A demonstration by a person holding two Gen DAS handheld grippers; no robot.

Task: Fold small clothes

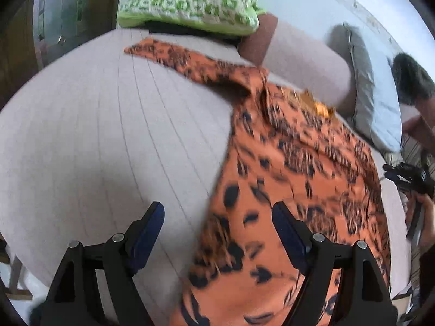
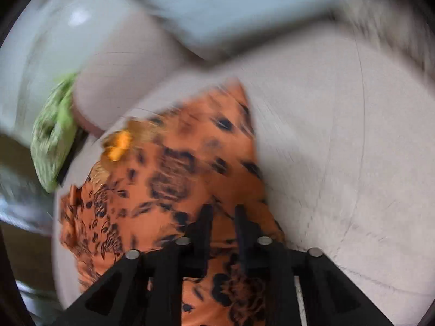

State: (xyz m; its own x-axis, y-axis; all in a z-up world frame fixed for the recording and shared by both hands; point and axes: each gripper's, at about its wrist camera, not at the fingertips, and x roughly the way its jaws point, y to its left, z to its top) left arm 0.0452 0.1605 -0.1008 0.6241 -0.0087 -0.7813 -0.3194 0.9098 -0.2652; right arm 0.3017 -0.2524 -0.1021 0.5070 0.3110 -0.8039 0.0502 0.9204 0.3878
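Below the wide-spread left gripper [image 1: 217,217], nothing between its blue-padded fingers [image 1: 288,233], lies a thin orange garment with black leaf-like print [image 1: 293,163], rumpled on a pale ribbed sofa cushion [image 1: 108,135]. Its cloth runs between the narrowed right gripper [image 2: 223,212]; whether that grips is blurred.

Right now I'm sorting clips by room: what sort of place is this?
Probably a living room or bedroom: an orange patterned garment lies on a pale ribbed couch or bed, with a green pillow and a grey cushion.

Garment [image 1: 293,168] on sofa [image 1: 108,135]; cushion [image 1: 190,2] behind (far)
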